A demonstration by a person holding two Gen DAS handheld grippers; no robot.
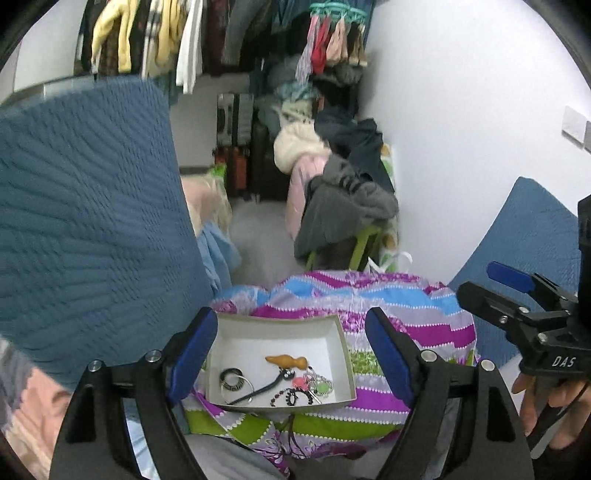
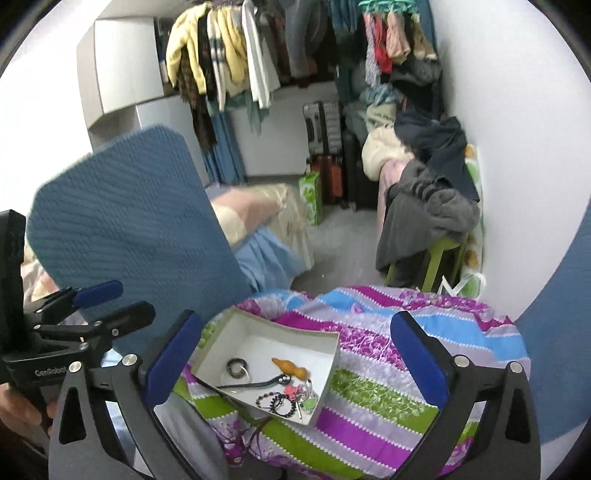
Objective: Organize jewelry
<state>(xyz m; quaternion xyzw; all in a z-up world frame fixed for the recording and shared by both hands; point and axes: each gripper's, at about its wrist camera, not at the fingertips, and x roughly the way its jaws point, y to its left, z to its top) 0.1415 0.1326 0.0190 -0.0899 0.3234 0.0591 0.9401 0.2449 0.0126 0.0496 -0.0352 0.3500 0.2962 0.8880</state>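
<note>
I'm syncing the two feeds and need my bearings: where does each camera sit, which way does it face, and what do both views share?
Left wrist: sits on the left gripper, looking forward and down at the jewelry box on the striped quilt; the right gripper and a hand show at right.
Right wrist: sits on the right gripper, facing the same box from its right; the left gripper shows at left.
Shared: box, quilt, blue cushion, hanging clothes.
</note>
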